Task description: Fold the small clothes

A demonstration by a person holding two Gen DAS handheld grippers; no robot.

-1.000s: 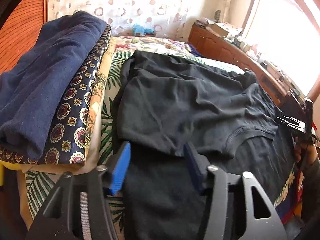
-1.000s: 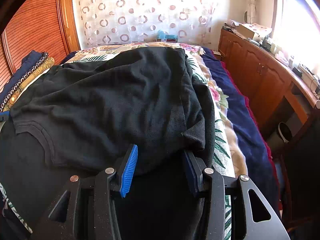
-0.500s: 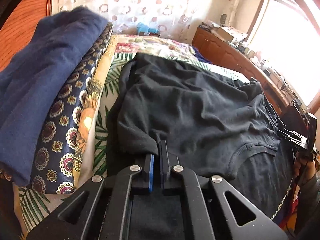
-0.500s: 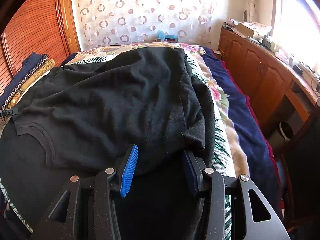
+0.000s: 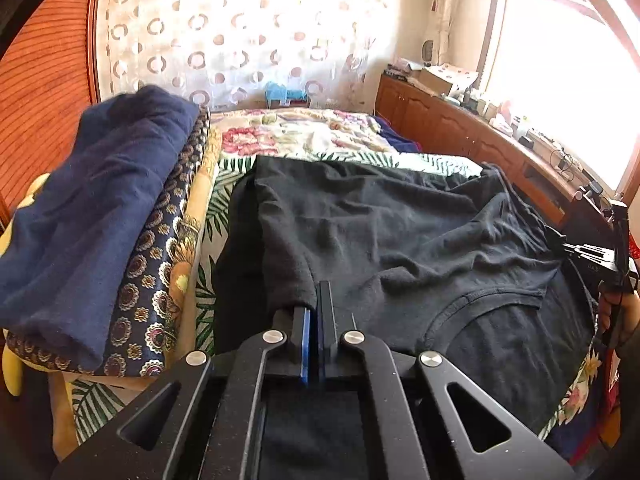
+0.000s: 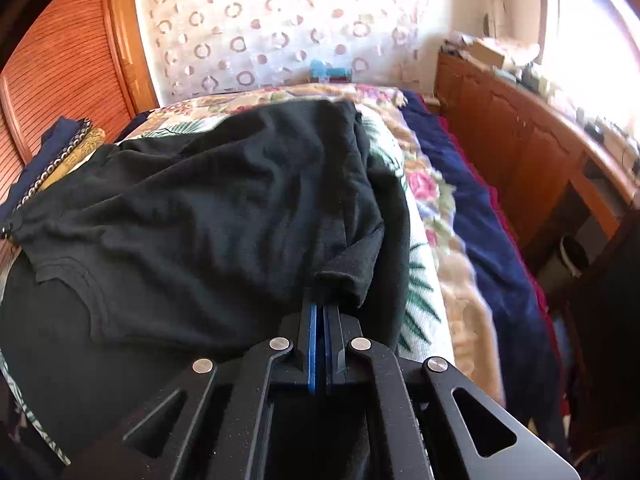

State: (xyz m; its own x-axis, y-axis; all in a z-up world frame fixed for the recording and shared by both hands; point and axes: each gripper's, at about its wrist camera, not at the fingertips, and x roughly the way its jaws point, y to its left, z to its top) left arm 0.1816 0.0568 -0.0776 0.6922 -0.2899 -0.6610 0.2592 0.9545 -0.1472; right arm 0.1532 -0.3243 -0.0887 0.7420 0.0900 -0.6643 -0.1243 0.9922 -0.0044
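Sunlit bed (image 5: 304, 136) carries the black shirt (image 5: 400, 232), half folded. Left gripper (image 5: 314, 316) and right gripper (image 6: 320, 312) have jaws clenched on its near corners. Best lift both evenly and carry the fold forward, keeping clear of the stack (image 5: 100, 208) beside it and the cabinet (image 6: 520, 152).

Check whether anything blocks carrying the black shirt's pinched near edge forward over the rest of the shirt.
Nothing visible does. The left gripper and right gripper are both shut on the black shirt, and its far part lies bare; the folded pile sits off to the left.
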